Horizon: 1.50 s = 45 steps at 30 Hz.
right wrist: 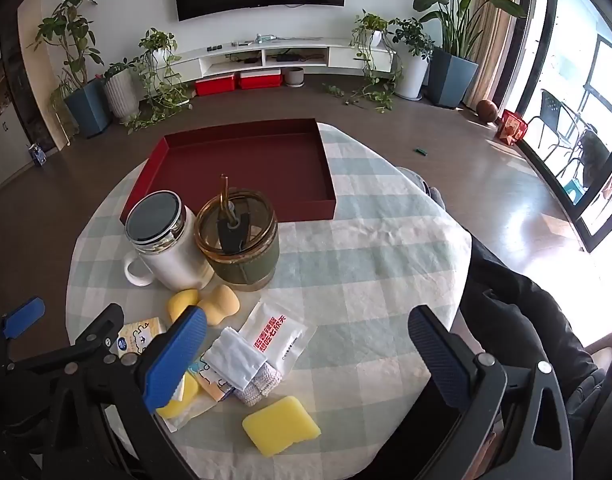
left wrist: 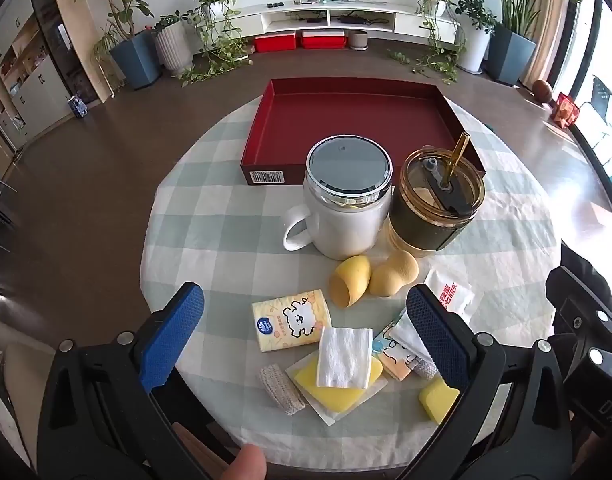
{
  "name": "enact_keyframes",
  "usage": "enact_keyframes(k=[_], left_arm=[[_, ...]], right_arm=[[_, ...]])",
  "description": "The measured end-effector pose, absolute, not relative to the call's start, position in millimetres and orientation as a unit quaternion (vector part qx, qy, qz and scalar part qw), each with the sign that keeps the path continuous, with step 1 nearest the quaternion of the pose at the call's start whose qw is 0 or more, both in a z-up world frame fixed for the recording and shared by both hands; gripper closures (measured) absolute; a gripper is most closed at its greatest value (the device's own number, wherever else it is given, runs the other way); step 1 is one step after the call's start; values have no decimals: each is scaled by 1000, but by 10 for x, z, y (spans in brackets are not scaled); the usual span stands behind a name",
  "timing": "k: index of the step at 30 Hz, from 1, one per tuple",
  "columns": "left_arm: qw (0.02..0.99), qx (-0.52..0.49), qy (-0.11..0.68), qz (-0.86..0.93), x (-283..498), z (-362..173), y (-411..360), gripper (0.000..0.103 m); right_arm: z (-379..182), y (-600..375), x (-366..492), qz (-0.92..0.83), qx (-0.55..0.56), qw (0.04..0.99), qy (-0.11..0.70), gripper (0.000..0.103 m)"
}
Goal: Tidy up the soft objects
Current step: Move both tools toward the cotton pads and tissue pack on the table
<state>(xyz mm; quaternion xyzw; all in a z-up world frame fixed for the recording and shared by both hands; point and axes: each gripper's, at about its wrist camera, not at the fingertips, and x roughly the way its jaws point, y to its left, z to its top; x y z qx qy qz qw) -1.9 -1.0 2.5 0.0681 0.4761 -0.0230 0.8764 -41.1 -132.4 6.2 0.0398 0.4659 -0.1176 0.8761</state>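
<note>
Rightward, bare tablecloth reaches the round table's edge.

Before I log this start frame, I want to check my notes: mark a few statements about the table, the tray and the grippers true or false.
1. The red tray is empty. True.
2. The left gripper is shut on a sponge. False: its jaws stand wide open above the soft items and hold nothing.
3. The white mug and the amber tumbler stand side by side in front of the tray. True.
4. The tumbler has no straw. False: an amber straw sticks up through its lid.
5. A yellow sponge lies on the checked tablecloth near the right gripper, which is open. True.
</note>
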Motion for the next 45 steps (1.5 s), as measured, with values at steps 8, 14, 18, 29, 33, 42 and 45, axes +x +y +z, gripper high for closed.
enact_keyframes(k=[8, 14, 18, 29, 33, 42, 45], left_arm=[[874, 55, 483, -27, -11, 5, -19, 0], [882, 53, 468, -26, -38, -6, 8, 0], [881, 54, 469, -24, -37, -37, 18, 0], [872, 21, 489, -31, -333, 42, 82, 1], [874, 6, 480, -72, -662, 147, -1, 1], [818, -33, 569, -85, -475, -176, 79, 4], [819, -48, 566, -82, -466, -188, 135, 15]], right_arm=[[61, -1328, -417, -117, 42, 877, 465, 0], [54, -1320, -426, -116, 44, 877, 464, 0], [30, -1334, -407, -117, 45, 875, 468, 0], [94, -1292, -534, -114, 47, 880, 458, 0], [177, -1248, -725, -108, 66, 879, 459, 0], [398, -1275, -1024, -104, 122, 900, 405, 3], [384, -1356, -1058, -73, 164, 901, 395, 3]])
